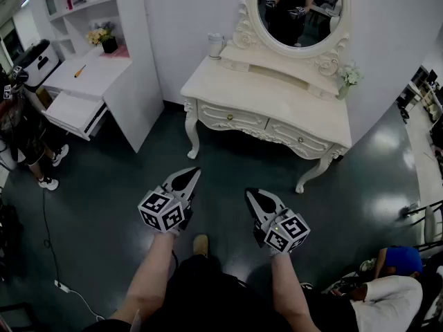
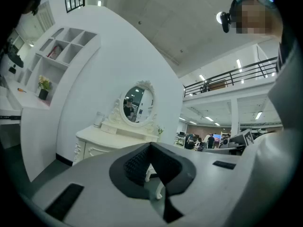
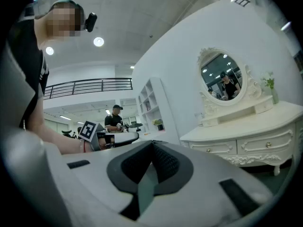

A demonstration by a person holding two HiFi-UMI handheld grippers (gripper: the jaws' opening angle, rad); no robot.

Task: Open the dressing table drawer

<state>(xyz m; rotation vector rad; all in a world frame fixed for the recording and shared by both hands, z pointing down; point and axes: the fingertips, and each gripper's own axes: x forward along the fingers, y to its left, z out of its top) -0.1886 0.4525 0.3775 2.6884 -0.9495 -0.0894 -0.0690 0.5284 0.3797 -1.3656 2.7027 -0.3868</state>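
Note:
The cream dressing table (image 1: 277,95) with an oval mirror (image 1: 299,9) stands against the white wall ahead. Its two drawers, the left drawer (image 1: 232,117) and the right drawer (image 1: 300,140), are closed, each with a small gold knob. My left gripper (image 1: 196,171) and right gripper (image 1: 249,193) hover side by side over the dark floor, well short of the table. Both point toward it, shut and holding nothing. The left gripper view shows the left gripper (image 2: 150,144) with the table (image 2: 102,138) far off. In the right gripper view the right gripper (image 3: 152,142) faces the drawers (image 3: 215,148).
A white shelf-and-desk unit (image 1: 90,75) with a pulled-out tray (image 1: 73,113) stands at the left. A person (image 1: 28,137) stands beside it; another person (image 1: 387,289) sits at the bottom right. A cable and power strip (image 1: 62,286) lie on the floor. A cup (image 1: 216,45) and flowers (image 1: 349,78) stand on the tabletop.

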